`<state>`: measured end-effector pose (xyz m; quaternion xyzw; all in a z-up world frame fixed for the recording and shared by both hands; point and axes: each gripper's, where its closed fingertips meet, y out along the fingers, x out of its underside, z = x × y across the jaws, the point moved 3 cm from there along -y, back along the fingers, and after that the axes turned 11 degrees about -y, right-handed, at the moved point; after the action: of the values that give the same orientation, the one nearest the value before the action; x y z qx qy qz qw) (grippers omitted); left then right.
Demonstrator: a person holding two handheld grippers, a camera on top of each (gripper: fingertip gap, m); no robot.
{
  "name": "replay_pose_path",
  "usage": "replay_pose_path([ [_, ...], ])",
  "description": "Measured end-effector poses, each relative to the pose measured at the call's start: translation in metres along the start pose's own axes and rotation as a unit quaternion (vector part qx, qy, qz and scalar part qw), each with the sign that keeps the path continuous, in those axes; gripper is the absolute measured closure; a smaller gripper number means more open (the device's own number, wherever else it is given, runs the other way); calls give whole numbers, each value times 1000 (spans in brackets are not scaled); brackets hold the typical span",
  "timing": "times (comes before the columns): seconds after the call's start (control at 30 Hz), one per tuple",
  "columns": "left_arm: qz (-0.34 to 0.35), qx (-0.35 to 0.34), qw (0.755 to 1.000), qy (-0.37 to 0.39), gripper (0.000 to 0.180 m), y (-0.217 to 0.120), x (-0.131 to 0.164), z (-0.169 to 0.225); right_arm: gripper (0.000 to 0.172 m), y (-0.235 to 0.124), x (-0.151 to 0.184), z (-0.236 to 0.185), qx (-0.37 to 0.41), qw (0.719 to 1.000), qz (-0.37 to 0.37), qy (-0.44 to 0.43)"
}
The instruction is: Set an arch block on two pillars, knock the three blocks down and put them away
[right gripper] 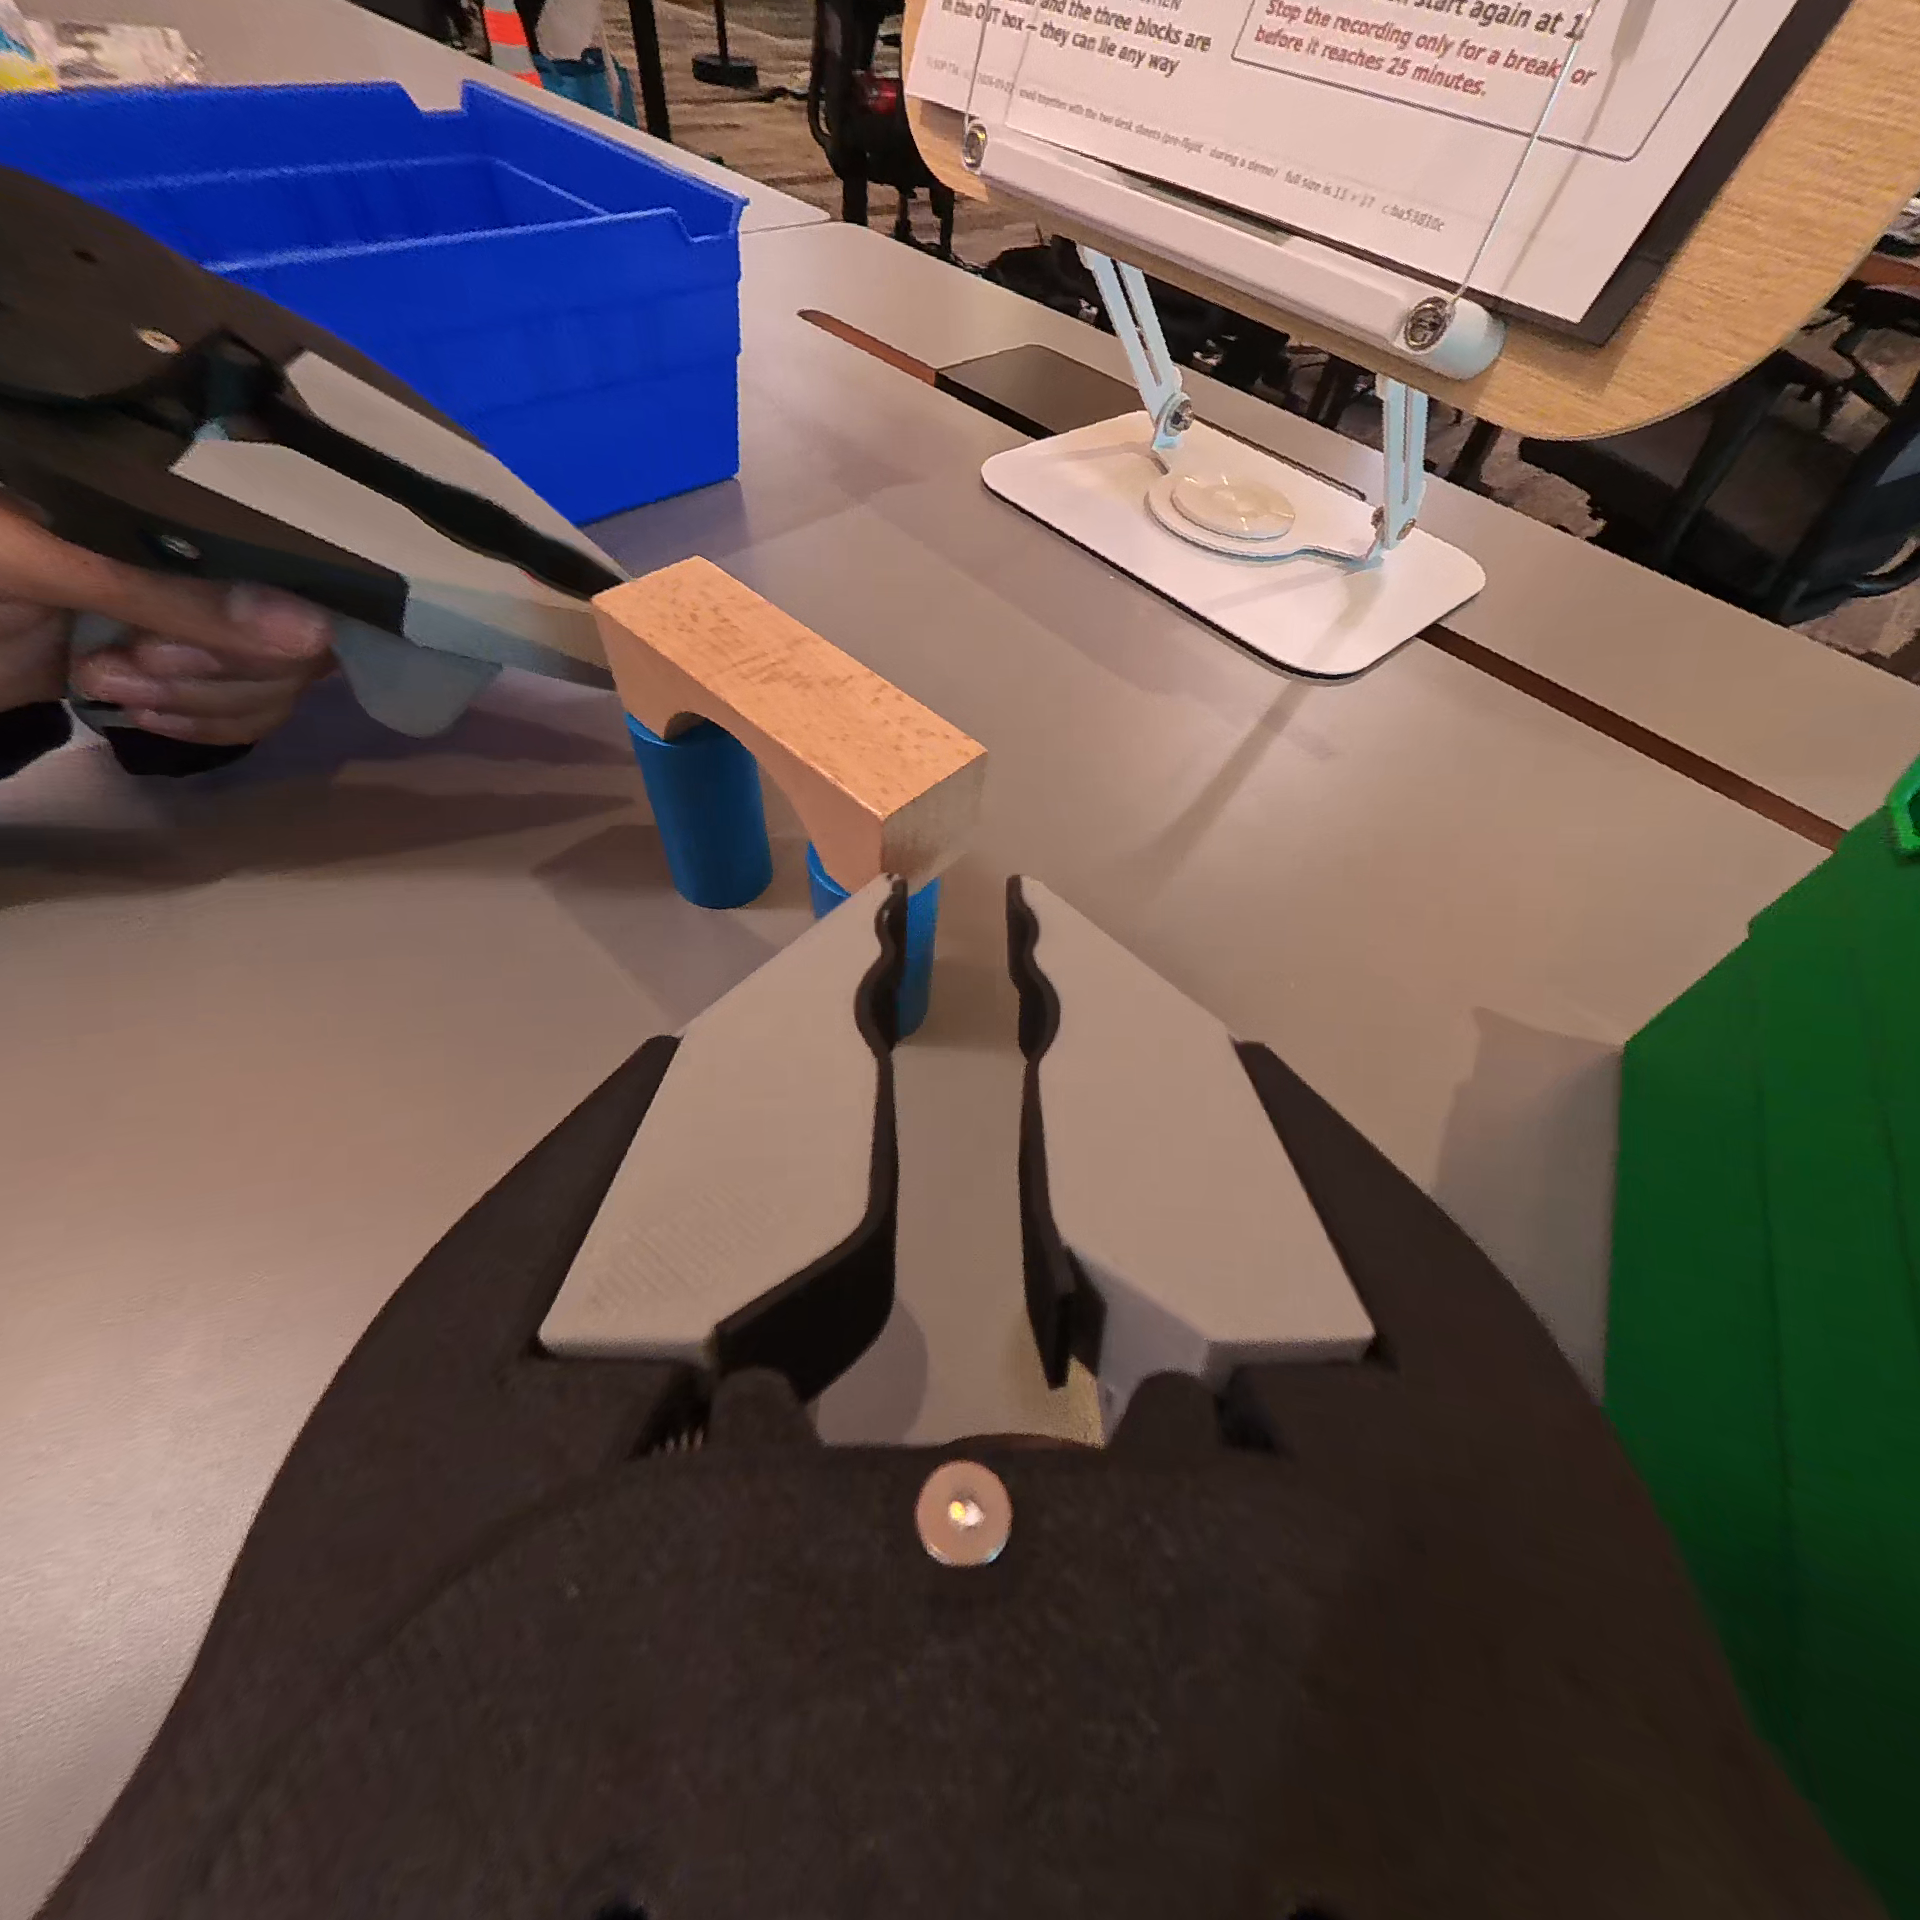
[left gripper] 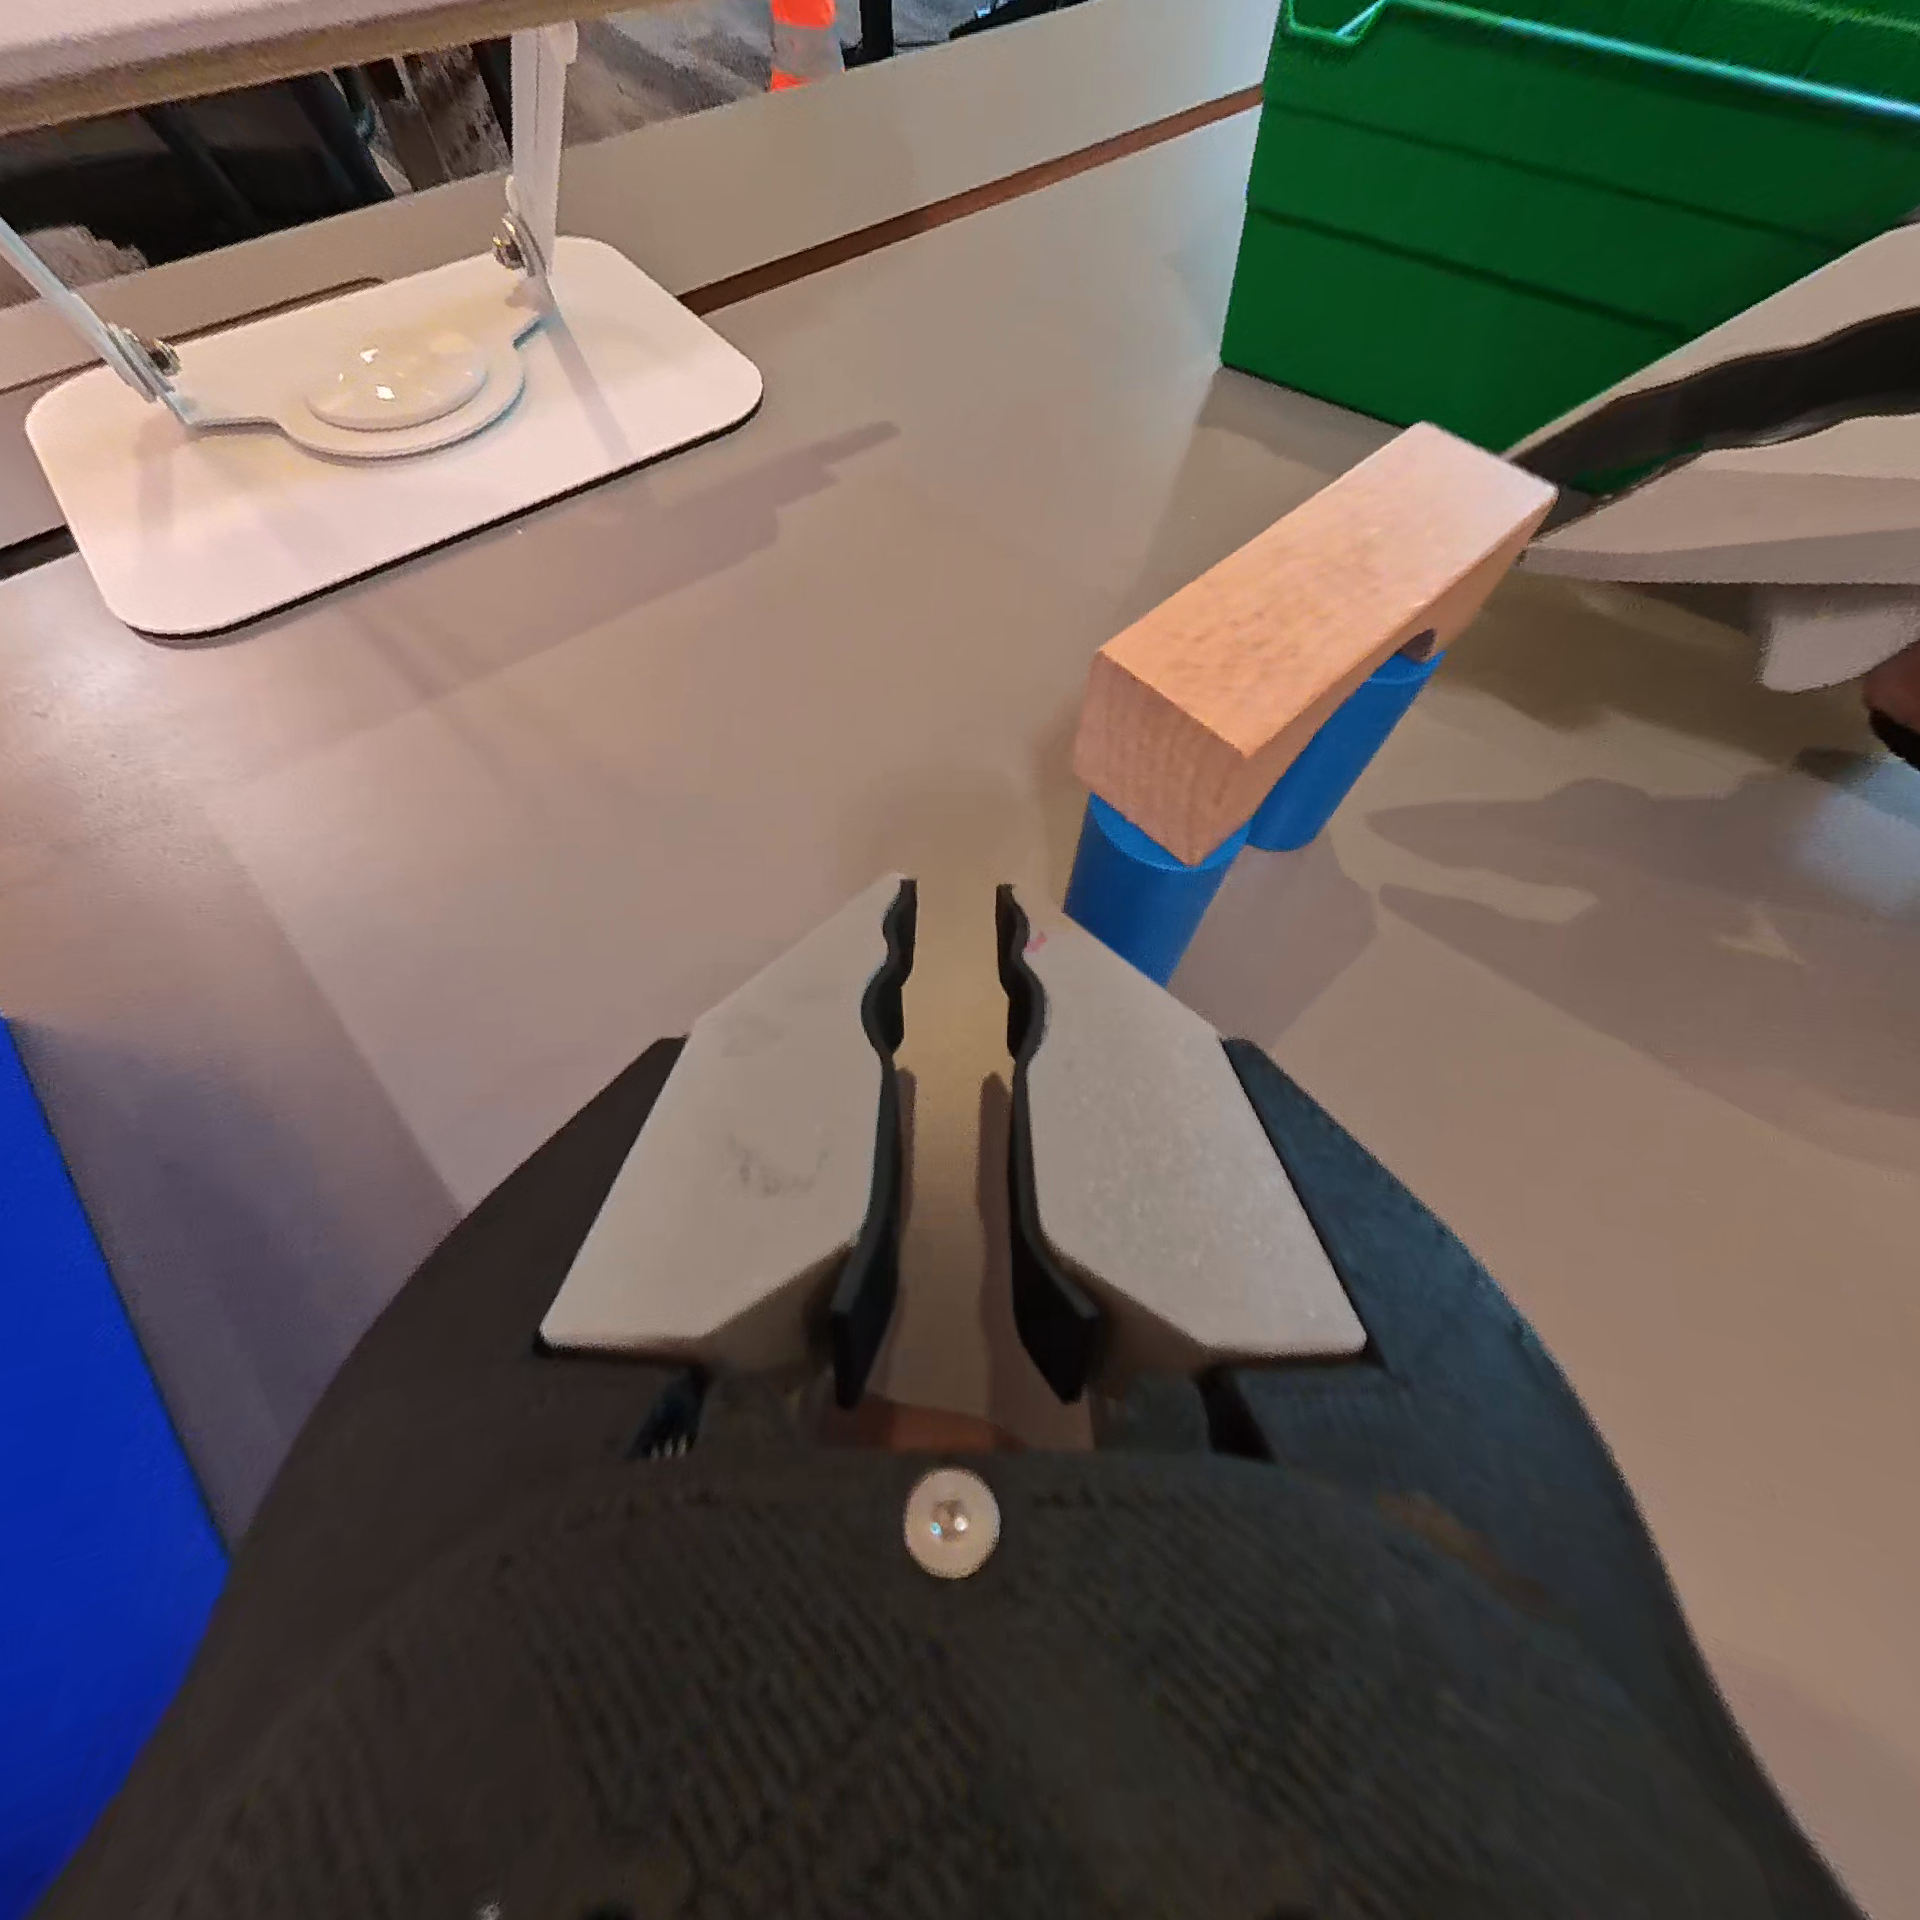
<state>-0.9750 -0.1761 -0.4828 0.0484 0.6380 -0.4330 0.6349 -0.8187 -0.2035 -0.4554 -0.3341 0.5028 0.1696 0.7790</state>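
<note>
A wooden arch block (left gripper: 1299, 623) rests on two upright blue pillars (left gripper: 1143, 914) (left gripper: 1340, 758) on the grey table (left gripper: 727, 727). My left gripper (left gripper: 956, 894) is just left of the near pillar, jaws narrowly apart with only table between them. My right gripper (left gripper: 1527, 473) reaches in from the right to the arch's far end. In the right wrist view, the arch (right gripper: 790, 686) spans the pillars (right gripper: 707, 810) (right gripper: 920, 956). My right gripper (right gripper: 956, 894) sits just below the arch's near end, narrowly open and empty. My left gripper (right gripper: 603, 592) is at the other end.
A green bin (left gripper: 1507, 208) (right gripper: 1766, 1143) stands on the right of the table. A blue bin (right gripper: 468, 270) (left gripper: 62, 1351) stands on the left. A white stand base (left gripper: 395, 436) (right gripper: 1247, 540) with a tilted board is at the back. A hand (right gripper: 177, 655) holds the left gripper. It is some 6 cm from my left tips to the wooden arch block (left gripper: 1299, 623).
</note>
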Motion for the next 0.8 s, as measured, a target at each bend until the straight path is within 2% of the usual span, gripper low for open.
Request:
replay_pose_path([
  [0.17,-5,1,1000,6,167,2,2,2,161,6,2,-4,3,1000,-12,-12],
  [0.4,-13,-3,1000,9,167,3,5,1,158,7,4,-1,18,999,-24,-23],
  [0.8,0,-18,1000,9,167,0,1,-4,157,-9,-5,8,22,1000,19,-4],
])
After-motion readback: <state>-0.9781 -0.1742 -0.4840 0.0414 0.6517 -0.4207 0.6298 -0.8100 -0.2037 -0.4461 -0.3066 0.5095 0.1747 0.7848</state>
